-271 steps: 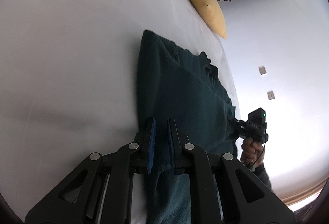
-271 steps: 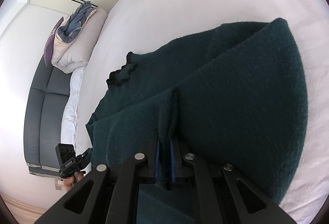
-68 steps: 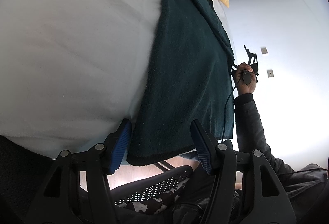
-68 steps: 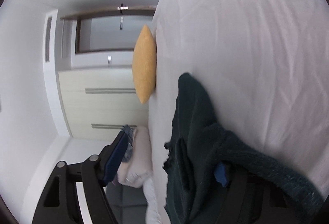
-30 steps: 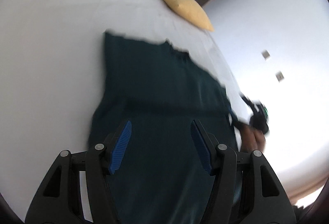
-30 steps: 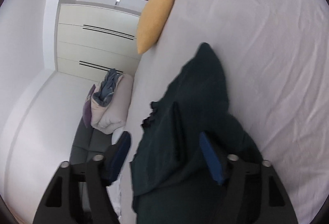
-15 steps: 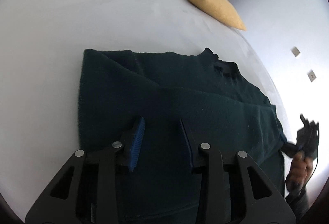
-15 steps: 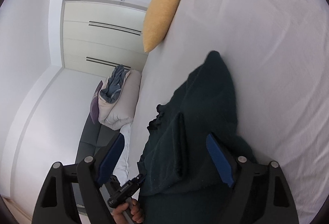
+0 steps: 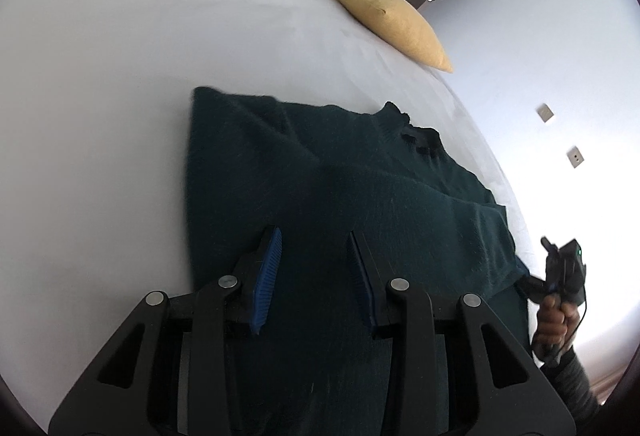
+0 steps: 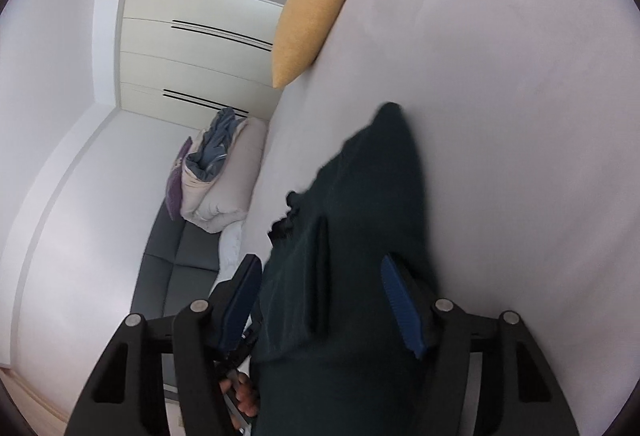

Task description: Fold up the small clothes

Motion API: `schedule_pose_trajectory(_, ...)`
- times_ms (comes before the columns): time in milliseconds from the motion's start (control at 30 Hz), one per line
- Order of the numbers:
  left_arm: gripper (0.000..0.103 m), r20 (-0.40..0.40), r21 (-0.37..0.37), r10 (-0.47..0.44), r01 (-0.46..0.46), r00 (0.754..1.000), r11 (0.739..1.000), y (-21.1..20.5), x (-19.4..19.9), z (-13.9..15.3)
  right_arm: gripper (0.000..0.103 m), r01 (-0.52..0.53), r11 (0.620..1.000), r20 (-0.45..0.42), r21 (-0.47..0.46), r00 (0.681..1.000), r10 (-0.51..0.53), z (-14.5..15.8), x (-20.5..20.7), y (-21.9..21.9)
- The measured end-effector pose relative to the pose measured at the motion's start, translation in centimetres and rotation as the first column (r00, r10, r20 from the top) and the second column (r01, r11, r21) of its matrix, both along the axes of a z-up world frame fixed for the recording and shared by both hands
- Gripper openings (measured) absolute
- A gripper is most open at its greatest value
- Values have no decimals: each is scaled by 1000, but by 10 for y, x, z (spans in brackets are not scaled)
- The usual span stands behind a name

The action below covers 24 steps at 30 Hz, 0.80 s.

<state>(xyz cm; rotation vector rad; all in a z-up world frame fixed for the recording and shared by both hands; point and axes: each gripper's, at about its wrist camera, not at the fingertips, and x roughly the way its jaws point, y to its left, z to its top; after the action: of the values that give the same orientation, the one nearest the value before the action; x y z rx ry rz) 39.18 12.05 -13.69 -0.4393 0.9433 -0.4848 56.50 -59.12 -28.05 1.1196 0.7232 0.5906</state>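
A dark green sweater point(image 9: 360, 203) lies flat on the white bed point(image 9: 100, 75), its collar toward the far right and its sleeves folded in over the body. My left gripper point(image 9: 314, 260) is open and empty, hovering just over the sweater's near left part. My right gripper point(image 10: 320, 292) is open and empty over the sweater point(image 10: 360, 236) at its right side; it also shows in the left wrist view point(image 9: 560, 268), held in a hand at the sweater's right edge.
A yellow pillow point(image 9: 392, 23) lies at the far end of the bed, also in the right wrist view point(image 10: 312, 19). A grey sofa point(image 10: 180, 256) with a pile of bedding point(image 10: 216, 175) stands beside the bed. White wardrobes point(image 10: 192, 47) are behind.
Both grippers held the sweater's hem earlier and have let go. The sweater now lies flat on the bed. My left gripper has lowered over it with narrower jaws than a second ago.
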Motion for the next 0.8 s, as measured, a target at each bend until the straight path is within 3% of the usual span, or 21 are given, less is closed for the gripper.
schedule_pose_trajectory(100, 34, -22, 2, -6, 6, 1000, 1000, 16, -27, 7, 79, 22, 998, -16, -66, 1000, -23, 9, -38, -10)
schedule_pose_trajectory(167, 36, -31, 33, -5, 6, 1000, 999, 28, -52, 15, 81, 37, 992, -10, -122, 999, -38, 16, -67, -17)
schedule_pose_trajectory(200, 51, -29, 65, 12, -10, 1000, 998, 35, -69, 21, 81, 51, 990, 0, -131, 999, -52, 20, -88, -24)
schedule_pose_trajectory(233, 58, -27, 88, 34, -32, 999, 996, 43, -87, 27, 82, 63, 990, 4, -129, 998, -63, 21, -100, -28)
schedule_pose_trajectory(333, 63, -26, 53, 65, -63, 998, 997, 68, -140, 38, 85, 113, 979, 2, -167, 993, -114, 27, -149, -41)
schedule_pose_trajectory(467, 74, -46, -9, 55, -56, 997, 998, 88, -213, 44, 85, 52, 950, -22, -308, 998, -62, 29, -200, -30)
schedule_pose_trajectory(567, 75, -100, -51, 50, -55, 994, 997, 94, -254, 37, 85, -4, 934, -37, -356, 999, -10, 22, -235, -15)
schedule_pose_trajectory(667, 75, -156, -56, 23, -32, 987, 998, 89, -291, 23, 85, -14, 936, -45, -352, 999, -2, 14, -258, -10)
schedule_pose_trajectory(800, 75, -173, -76, 17, -30, 985, 997, 93, -322, 14, 85, -4, 945, -63, -328, 998, -18, 4, -280, -12)
